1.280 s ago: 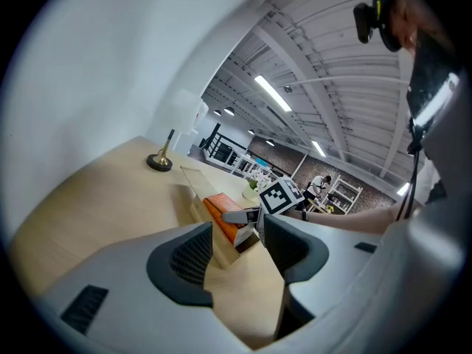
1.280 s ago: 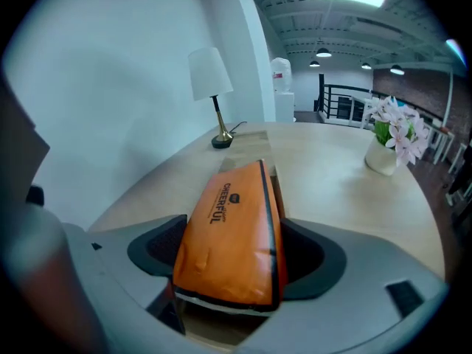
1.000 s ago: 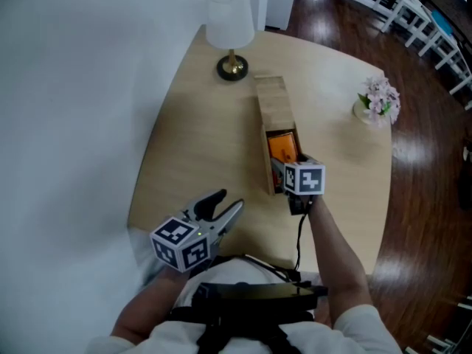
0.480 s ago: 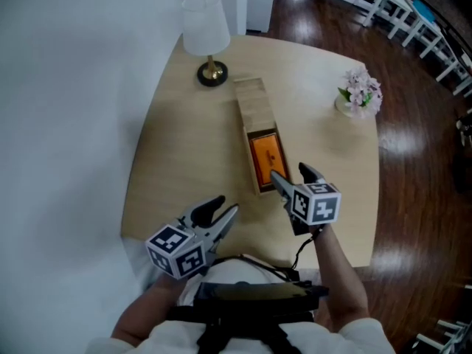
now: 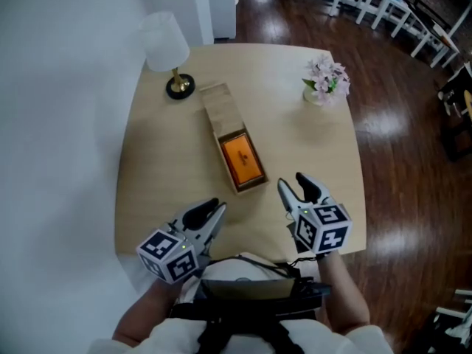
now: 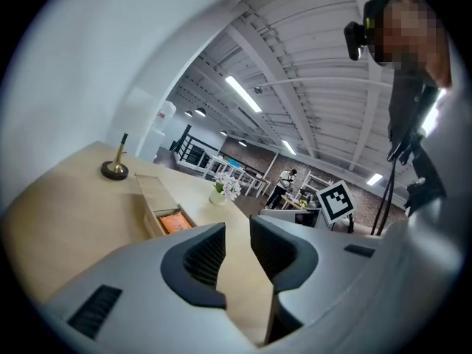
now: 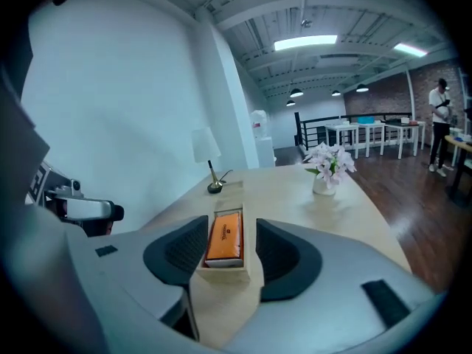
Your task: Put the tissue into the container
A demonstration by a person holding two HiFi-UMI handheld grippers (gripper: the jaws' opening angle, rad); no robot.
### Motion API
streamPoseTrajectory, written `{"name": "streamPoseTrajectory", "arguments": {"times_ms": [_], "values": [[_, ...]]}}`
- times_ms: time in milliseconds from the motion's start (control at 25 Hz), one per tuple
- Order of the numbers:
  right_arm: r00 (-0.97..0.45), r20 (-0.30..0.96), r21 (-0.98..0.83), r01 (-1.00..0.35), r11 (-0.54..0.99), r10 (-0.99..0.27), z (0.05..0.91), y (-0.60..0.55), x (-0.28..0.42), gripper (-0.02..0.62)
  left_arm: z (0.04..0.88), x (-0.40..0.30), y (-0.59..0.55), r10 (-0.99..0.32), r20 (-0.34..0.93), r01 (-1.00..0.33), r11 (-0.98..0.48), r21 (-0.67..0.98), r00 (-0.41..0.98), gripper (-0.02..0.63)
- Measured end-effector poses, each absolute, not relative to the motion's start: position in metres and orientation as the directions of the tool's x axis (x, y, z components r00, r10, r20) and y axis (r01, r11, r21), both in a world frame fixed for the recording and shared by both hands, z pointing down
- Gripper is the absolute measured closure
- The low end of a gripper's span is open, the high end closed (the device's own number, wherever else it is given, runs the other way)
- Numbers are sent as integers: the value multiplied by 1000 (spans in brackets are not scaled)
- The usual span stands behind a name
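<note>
The wooden container (image 5: 221,109) lies lengthwise in the middle of the table, its lid slid toward the lamp. An orange tissue pack (image 5: 242,159) lies in its open near end. In the right gripper view, the pack (image 7: 225,236) in the box (image 7: 221,265) lies beyond the jaws. My right gripper (image 5: 293,184) hovers near the front edge, right of the box, jaws closing on nothing. My left gripper (image 5: 210,211) is at the front left, jaws closing and empty; in its own view the left gripper (image 6: 237,231) shows a narrow gap, and the container (image 6: 151,198) lies farther ahead.
A white-shaded lamp (image 5: 166,46) with a brass base (image 5: 180,87) stands at the table's far left corner. A small vase of pink flowers (image 5: 324,80) stands at the far right. Dark wood floor and white chairs lie beyond the table (image 5: 162,161).
The right gripper has pulled back from the box's open end toward the person, leaving the orange pack inside. Both grippers' jaws have narrowed. The left gripper stayed near the front edge.
</note>
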State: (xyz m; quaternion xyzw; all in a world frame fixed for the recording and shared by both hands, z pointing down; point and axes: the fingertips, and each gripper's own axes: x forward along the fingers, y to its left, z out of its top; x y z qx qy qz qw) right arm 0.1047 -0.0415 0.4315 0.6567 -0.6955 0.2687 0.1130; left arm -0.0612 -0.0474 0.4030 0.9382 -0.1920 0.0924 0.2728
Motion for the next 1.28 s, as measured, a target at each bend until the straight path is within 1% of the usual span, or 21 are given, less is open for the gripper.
{"name": "streamPoseTrajectory", "arguments": {"times_ms": [160,200,240,320,360,400,480,600,640,1040,1280], "values": [[-53,462,-209,-977,-50,-886,404,-21,123,442,386,-50,-38,-285,267,-380,-809,448,921,510],[-39,453,-210,-976,-64,-891,399,-16,127,464,382,-47,-36,-279,260,-371,-817,441,924,538],[-25,445,-211,-974,-77,-895,394,-12,132,489,377,-45,-33,-271,251,-358,-825,436,929,548],[-2,431,-215,-971,-101,-902,387,-4,141,528,371,-41,-29,-255,238,-337,-837,431,937,549],[10,425,-215,-970,-111,-905,384,-2,145,549,369,-40,-28,-250,234,-331,-841,428,939,573],[19,420,-215,-969,-120,-907,382,1,149,565,368,-39,-26,-246,232,-325,-845,425,941,581],[37,413,-212,-968,-136,-910,377,4,154,595,366,-35,-21,-234,232,-314,-852,419,944,583],[54,407,-212,-965,-152,-912,373,9,161,595,367,-31,-14,-213,246,-299,-866,401,946,585],[56,403,-214,-965,-153,-914,372,10,162,595,368,-30,-12,-206,250,-295,-869,397,946,604],[50,414,-230,-960,-158,-909,376,16,164,595,383,-28,0,-159,294,-273,-873,404,942,604],[51,431,-207,-966,-154,-901,376,18,160,595,385,-30,0,-159,299,-279,-865,417,941,604]]}}
